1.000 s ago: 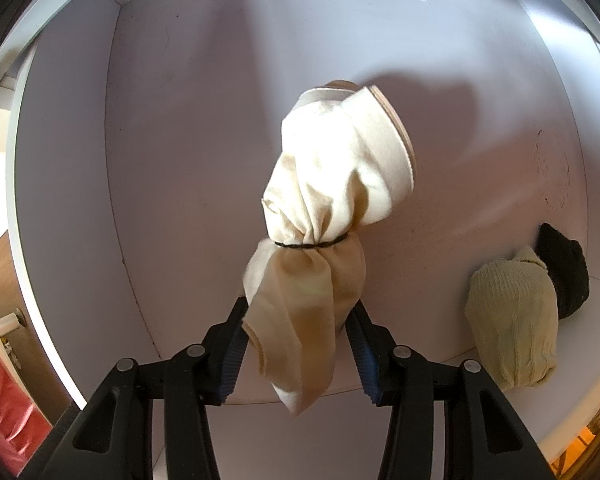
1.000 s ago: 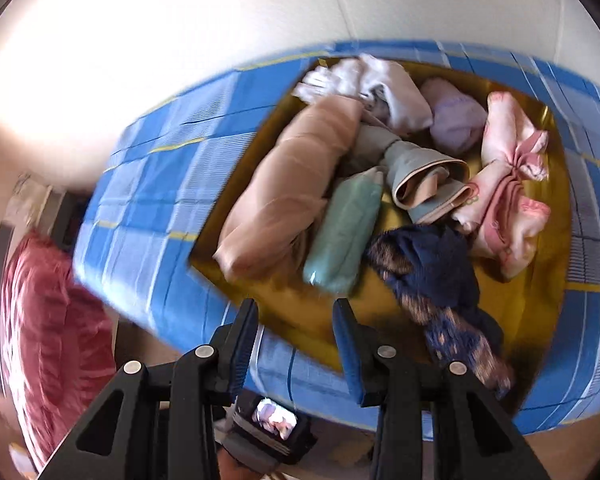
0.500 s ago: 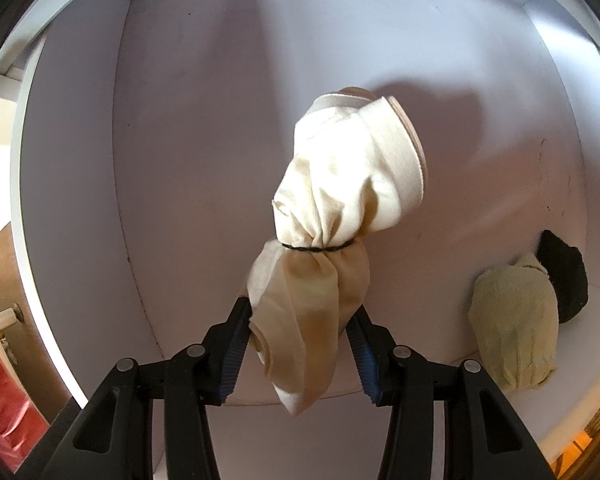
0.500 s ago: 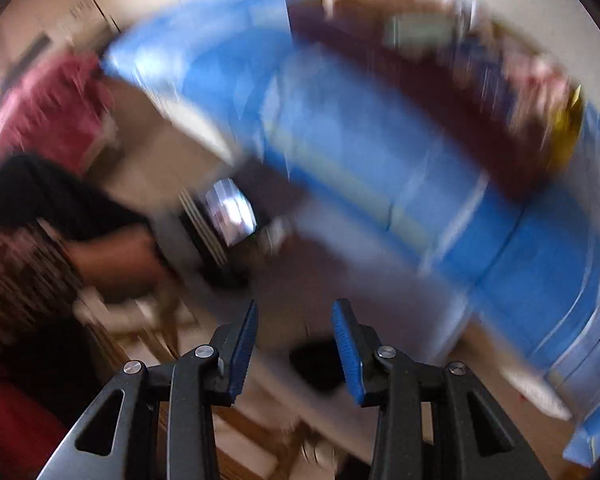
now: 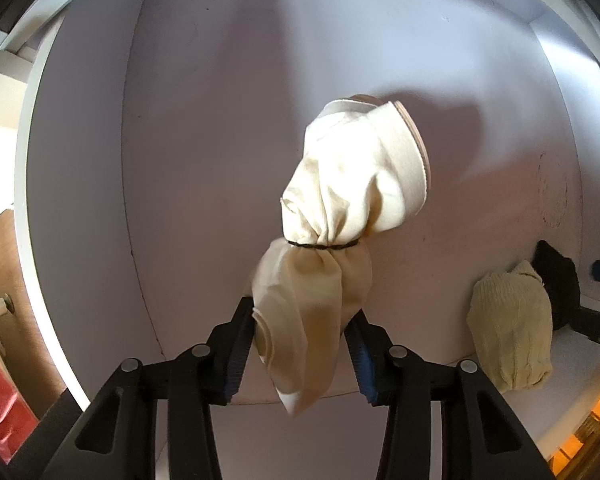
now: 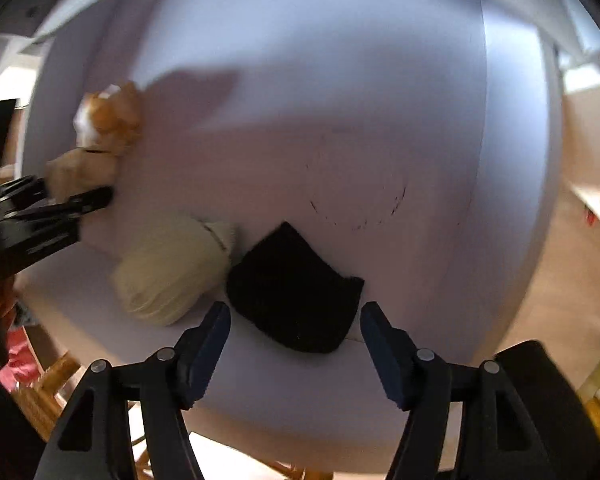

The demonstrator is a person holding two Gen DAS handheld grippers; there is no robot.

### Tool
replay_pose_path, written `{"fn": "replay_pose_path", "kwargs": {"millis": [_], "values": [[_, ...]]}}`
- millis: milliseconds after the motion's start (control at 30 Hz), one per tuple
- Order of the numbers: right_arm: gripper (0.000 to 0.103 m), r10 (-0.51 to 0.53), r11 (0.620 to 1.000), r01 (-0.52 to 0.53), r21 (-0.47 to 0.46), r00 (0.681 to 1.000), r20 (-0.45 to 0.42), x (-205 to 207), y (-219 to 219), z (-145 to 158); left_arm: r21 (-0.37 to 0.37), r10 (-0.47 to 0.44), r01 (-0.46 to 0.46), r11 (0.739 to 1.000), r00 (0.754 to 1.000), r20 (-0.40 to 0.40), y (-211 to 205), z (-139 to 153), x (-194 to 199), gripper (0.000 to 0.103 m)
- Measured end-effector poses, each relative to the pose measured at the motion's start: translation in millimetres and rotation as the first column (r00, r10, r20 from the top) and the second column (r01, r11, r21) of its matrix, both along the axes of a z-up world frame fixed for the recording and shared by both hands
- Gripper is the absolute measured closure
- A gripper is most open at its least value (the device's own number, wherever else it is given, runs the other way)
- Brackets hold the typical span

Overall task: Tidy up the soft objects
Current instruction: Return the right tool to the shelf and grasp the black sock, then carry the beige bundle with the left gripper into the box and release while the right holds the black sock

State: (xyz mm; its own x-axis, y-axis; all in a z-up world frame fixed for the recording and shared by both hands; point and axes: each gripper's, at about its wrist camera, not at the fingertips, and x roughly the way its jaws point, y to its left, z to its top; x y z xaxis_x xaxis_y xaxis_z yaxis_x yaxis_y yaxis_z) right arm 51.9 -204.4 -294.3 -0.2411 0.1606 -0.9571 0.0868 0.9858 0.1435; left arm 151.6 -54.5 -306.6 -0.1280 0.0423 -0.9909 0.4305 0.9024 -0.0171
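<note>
The left gripper points down into a white compartment and its fingers pinch the loose lower end of a cream cloth bundle tied round the waist with a thin black band. The bundle's long axis runs from the fingers at 6 o'clock up toward 1 o'clock, its fatter rolled end farthest from the fingers and resting against the compartment's surface. The fingers are easing slightly inward on the cloth.

In the right wrist view the right gripper is over the same white compartment, its fingers spreading with nothing pinched between them. A black knitted piece lies just ahead of them at 12 o'clock, partly inside the gap, its point aimed away toward 12. A pale yellow knitted roll touches it at 10 o'clock, its long axis running from 8 to 2 o'clock. The frame is blurred, so contact between fingers and the black piece cannot be judged.

The right hand is plainly nearer the black piece; a grasp there probably needs only a short advance straight ahead, keeping clear of the yellow roll
</note>
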Motion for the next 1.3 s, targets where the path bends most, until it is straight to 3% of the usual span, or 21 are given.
{"fn": "replay_pose_path", "kwargs": {"millis": [200, 333, 400, 533, 667, 767, 867, 933, 1000, 1133, 1300], "values": [[0.034, -0.003, 1.0, 0.003, -0.005, 0.999, -0.05, -4, 3, -29, -0.021, 0.015, -0.014, 1.0, 1.0, 0.008, 3, 2, -1, 0.058], [0.035, 0.004, 1.0, -0.005, -0.009, 0.999, -0.042, -6, 3, -33, -0.033, 0.018, -0.017, 0.999, 1.0, 0.014, 8, 4, -6, 0.057], [0.047, 0.001, 1.0, -0.002, -0.013, 1.0, -0.024, -2, 1, -29, -0.04, 0.022, -0.022, 0.999, 1.0, 0.015, 11, 6, -5, 0.057], [0.055, -0.063, 0.997, 0.065, -0.043, 0.997, 0.054, 4, -15, -16, -0.068, 0.028, -0.027, 0.997, 1.0, 0.014, 13, 7, -9, 0.051], [0.054, -0.139, 0.989, 0.142, -0.033, 0.988, 0.072, 2, -28, -15, -0.08, 0.03, -0.029, 0.996, 0.999, 0.01, 18, 7, -12, 0.046], [0.045, -0.183, 0.983, 0.184, -0.012, 0.981, 0.063, 1, -35, -17, -0.079, 0.035, -0.034, 0.996, 0.999, 0.012, 18, 7, -11, 0.046], [0.037, -0.164, 0.986, 0.165, -0.021, 0.985, 0.045, -1, -34, -24, -0.078, 0.043, -0.042, 0.996, 0.999, 0.013, 20, 7, -10, 0.051], [0.037, -0.138, 0.99, 0.14, -0.033, 0.99, 0.039, -2, -29, -27, -0.078, 0.047, -0.046, 0.996, 0.999, 0.014, 17, 4, -10, 0.062], [0.037, -0.108, 0.993, 0.11, -0.046, 0.993, 0.04, -2, -25, -27, -0.077, 0.054, -0.053, 0.996, 0.999, 0.005, 19, 7, -9, 0.065], [0.043, -0.076, 0.995, 0.078, -0.062, 0.996, 0.036, -4, -18, -29, -0.093, 0.056, -0.054, 0.994, 0.998, 0.015, 21, 14, -12, 0.074], [0.049, -0.083, 0.994, 0.086, -0.07, 0.996, 0.039, -7, -11, -29, -0.136, 0.048, -0.041, 0.99, 0.998, 0.047, 21, 38, -16, 0.078]]}}
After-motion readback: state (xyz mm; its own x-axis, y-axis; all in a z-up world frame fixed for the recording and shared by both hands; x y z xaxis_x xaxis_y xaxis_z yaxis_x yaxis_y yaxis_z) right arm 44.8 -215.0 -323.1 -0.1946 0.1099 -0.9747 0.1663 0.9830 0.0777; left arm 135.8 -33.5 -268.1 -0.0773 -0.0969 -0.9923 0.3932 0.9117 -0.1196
